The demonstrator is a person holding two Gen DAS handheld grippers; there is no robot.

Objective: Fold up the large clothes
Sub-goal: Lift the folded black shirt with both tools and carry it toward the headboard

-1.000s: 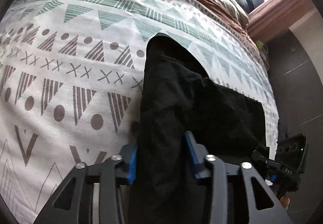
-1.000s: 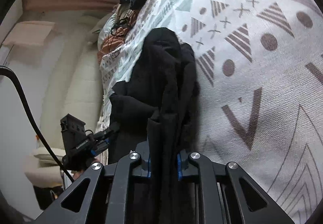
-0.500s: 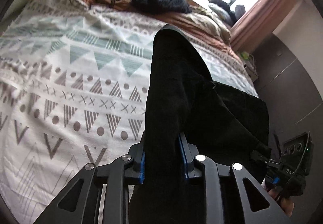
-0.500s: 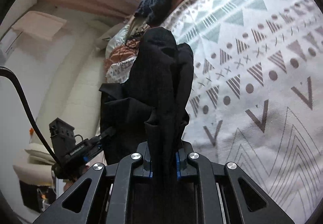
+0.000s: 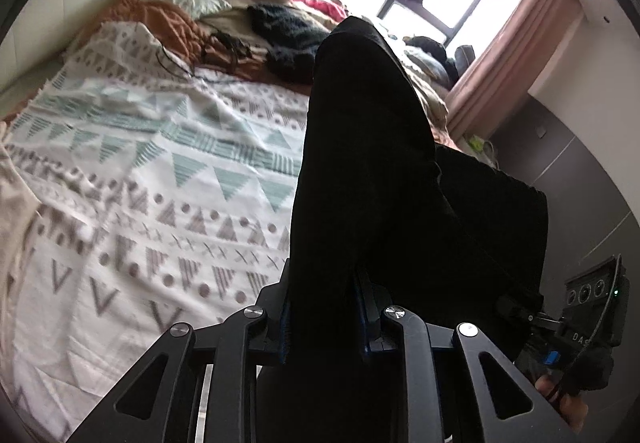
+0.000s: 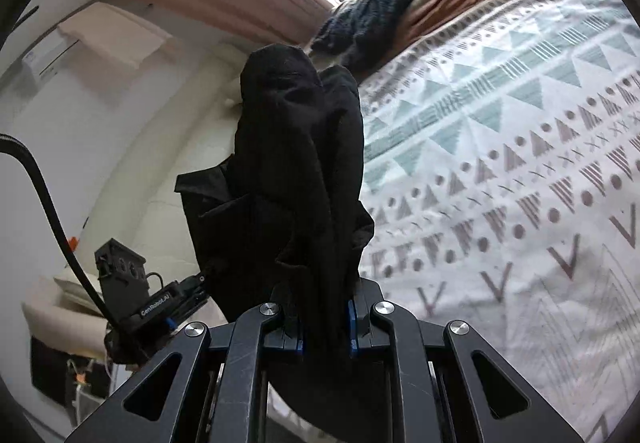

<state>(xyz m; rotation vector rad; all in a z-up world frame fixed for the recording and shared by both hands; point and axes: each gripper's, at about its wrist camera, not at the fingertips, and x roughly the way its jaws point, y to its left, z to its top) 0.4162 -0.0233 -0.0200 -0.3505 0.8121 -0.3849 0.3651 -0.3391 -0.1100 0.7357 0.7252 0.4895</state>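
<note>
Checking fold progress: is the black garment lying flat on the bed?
No. The black garment hangs bunched, clamped in left gripper and right gripper.

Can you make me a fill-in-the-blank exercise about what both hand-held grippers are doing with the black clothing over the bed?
1. The left hand-held gripper is shut on a ____ garment.
2. The right hand-held gripper grips the same garment, held ____ the patterned blanket.
3. The blanket's teal shapes are ____.
4. Beyond the blanket lies a dark ____ item.

Missing words: black; above; triangles; knitted
</note>
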